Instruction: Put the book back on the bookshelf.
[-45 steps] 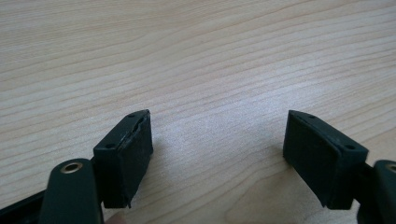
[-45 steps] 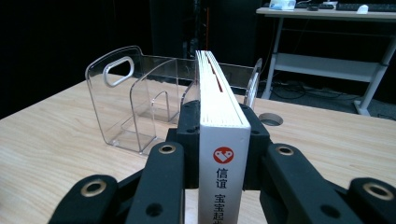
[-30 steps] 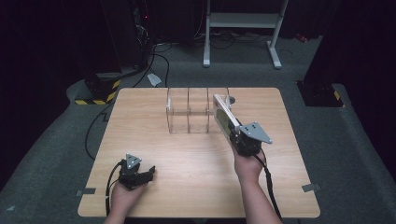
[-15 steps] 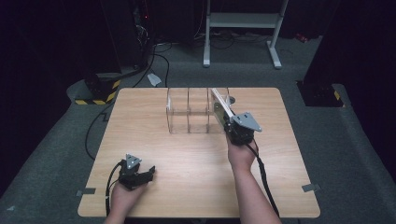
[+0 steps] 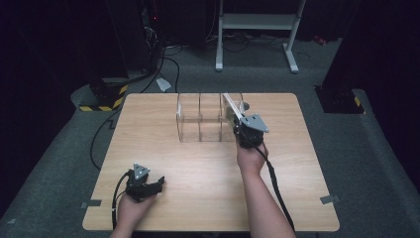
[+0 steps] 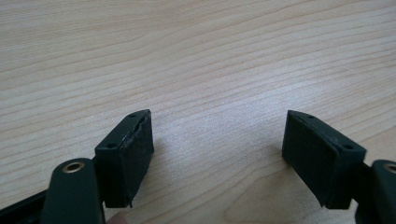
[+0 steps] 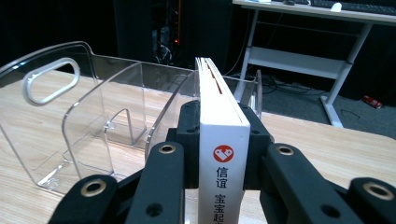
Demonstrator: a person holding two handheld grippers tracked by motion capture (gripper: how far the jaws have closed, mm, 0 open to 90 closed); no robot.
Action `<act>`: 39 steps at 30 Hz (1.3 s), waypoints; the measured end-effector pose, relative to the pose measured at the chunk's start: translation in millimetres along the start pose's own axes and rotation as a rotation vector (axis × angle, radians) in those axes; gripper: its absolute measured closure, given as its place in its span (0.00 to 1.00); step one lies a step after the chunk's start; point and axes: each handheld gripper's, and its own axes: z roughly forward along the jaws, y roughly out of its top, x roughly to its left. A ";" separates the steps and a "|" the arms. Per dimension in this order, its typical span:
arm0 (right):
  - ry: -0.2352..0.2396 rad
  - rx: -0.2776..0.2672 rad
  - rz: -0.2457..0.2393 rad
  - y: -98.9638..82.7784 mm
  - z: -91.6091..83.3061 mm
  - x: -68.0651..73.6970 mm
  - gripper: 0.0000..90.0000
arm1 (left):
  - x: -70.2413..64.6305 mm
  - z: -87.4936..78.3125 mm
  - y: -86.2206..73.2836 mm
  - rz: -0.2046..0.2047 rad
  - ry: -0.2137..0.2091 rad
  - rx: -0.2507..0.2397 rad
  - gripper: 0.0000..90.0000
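Dark room, wooden counter (image 5: 163,134): high view, we note our right gripper (image 5: 246,130) at the clear rack (image 5: 198,119). Left gripper view: jaws apart, empty. Right gripper view: jaws clamp the book (image 7: 219,154) by its spine end; stiff, light, glossy.

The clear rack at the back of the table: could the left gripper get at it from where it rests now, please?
Probably yes. The left gripper rests open at the near left of the table, with bare wood between it and the clear rack. The right gripper, shut on a white book, crowds only the rack's right end.
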 end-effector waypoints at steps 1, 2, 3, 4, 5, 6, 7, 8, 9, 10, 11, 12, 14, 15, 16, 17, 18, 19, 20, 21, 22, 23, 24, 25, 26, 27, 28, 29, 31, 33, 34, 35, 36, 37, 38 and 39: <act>-0.005 0.008 0.002 -2.0 3.4 0.6 0.83 | 0.0 0.0 0.0 -0.001 0.000 0.000 0.28; -0.005 0.013 0.001 -2.9 4.7 0.9 0.83 | 0.0 0.0 0.0 0.000 0.000 0.000 0.28; -0.005 0.013 0.001 -2.9 4.7 0.9 0.83 | 0.0 0.0 0.0 0.000 0.000 0.000 0.28; -0.007 0.018 0.001 -4.3 6.9 1.0 0.83 | 0.0 0.0 0.0 0.000 0.000 0.000 0.28; -0.007 0.018 0.001 -4.3 6.9 1.0 0.83 | 0.0 0.0 0.0 0.000 0.000 0.000 0.28; -0.008 0.018 -0.002 -4.7 7.8 0.7 0.83 | 0.0 0.0 0.0 0.000 0.000 0.000 0.28; -0.009 0.020 -0.002 -4.8 8.8 0.8 0.83 | 0.0 0.0 0.0 0.000 0.000 0.000 0.28; -0.009 0.020 -0.002 -4.8 8.8 0.8 0.83 | 0.0 0.0 0.0 0.000 0.000 0.000 0.28; -0.011 0.016 -0.003 -5.0 10.2 1.7 0.83 | 0.0 0.0 0.0 -0.001 0.000 0.000 0.28; -0.012 0.018 -0.003 -5.1 10.9 1.9 0.83 | 0.0 0.0 0.0 0.000 0.000 0.000 0.28; -0.012 0.018 -0.003 -5.1 10.9 1.9 0.83 | 0.0 0.0 0.0 0.000 0.000 0.000 0.28; -0.013 0.017 -0.004 -5.9 12.8 1.9 0.83 | 0.0 0.0 0.0 -0.001 0.000 0.000 0.28; -0.015 0.023 -0.002 -6.9 14.1 2.1 0.83 | 0.0 0.0 0.0 -0.001 0.000 0.000 0.28; -0.016 0.024 -0.004 -7.4 14.7 2.2 0.83 | 0.2 0.0 0.0 0.001 0.000 0.000 0.28; -0.018 0.026 -0.002 -7.8 15.2 2.4 0.83 | 0.2 0.0 0.0 0.002 0.000 0.000 0.28; -0.017 0.027 -0.003 -8.2 15.5 2.4 0.83 | 0.2 0.0 0.0 0.001 0.000 0.000 0.28; -0.017 0.030 -0.001 -8.4 15.6 2.7 0.83 | 0.2 0.0 0.0 0.001 0.000 0.000 0.28; -0.017 0.031 -0.004 -8.6 15.8 2.8 0.83 | 0.2 0.0 0.0 0.001 0.000 0.000 0.28; -0.018 0.034 -0.005 -9.0 15.9 3.1 0.83 | 0.2 0.0 0.0 0.001 0.000 0.000 0.28; -0.018 0.034 -0.005 -9.0 15.9 3.1 0.83 | 0.2 0.0 0.0 0.001 0.000 0.000 0.28; -0.022 0.034 -0.011 -9.9 15.7 3.8 0.83 | 0.1 0.0 0.0 0.000 0.000 -0.001 0.28; -0.022 0.035 -0.010 -10.2 15.3 4.1 0.83 | 0.0 0.0 0.0 0.000 0.000 0.000 0.28; -0.023 0.036 -0.009 -10.6 15.1 4.3 0.83 | 0.2 0.0 0.0 0.002 0.000 0.000 0.28; -0.025 0.035 -0.009 -11.0 14.8 4.4 0.83 | 0.2 0.0 0.0 0.001 0.000 0.000 0.28; -0.025 0.035 -0.009 -11.0 14.8 4.4 0.83 | 0.2 0.0 0.0 0.001 0.000 0.000 0.28; -0.028 0.035 -0.008 -11.6 14.3 4.3 0.83 | 0.0 0.0 0.0 -0.001 0.000 -0.001 0.28; -0.030 0.041 -0.003 -12.6 12.7 4.3 0.83 | 0.1 0.0 0.0 0.001 0.000 -0.001 0.28; -0.034 0.041 -0.004 -13.2 11.9 4.6 0.83 | 0.0 0.0 0.0 0.000 0.000 0.000 0.28; -0.035 0.051 -0.001 -14.8 10.5 5.0 0.83 | 0.1 0.0 0.0 0.001 0.000 0.000 0.28; -0.036 0.052 0.003 -16.1 9.6 5.4 0.83 | 0.0 0.0 0.0 -0.001 0.000 -0.001 0.28; -0.037 0.052 0.006 -18.6 7.4 6.1 0.83 | 0.0 0.0 0.0 0.000 0.000 0.000 0.28; -0.037 0.052 0.006 -18.6 7.4 6.1 0.83 | 0.0 0.0 0.0 0.000 0.000 0.000 0.28; -0.037 0.055 0.008 -21.4 5.4 6.8 0.83 | 0.2 -0.1 0.0 0.002 0.000 0.000 0.28; -0.037 0.055 0.008 -21.4 5.4 6.8 0.83 | 0.1 0.0 0.0 0.002 0.000 0.000 0.28; -0.038 0.058 0.010 -22.9 4.4 7.4 0.82 | 0.1 0.0 0.0 0.001 0.000 0.000 0.28; -0.040 0.061 0.012 -24.3 3.4 7.8 0.82 | 0.0 0.0 0.0 0.000 0.000 0.000 0.28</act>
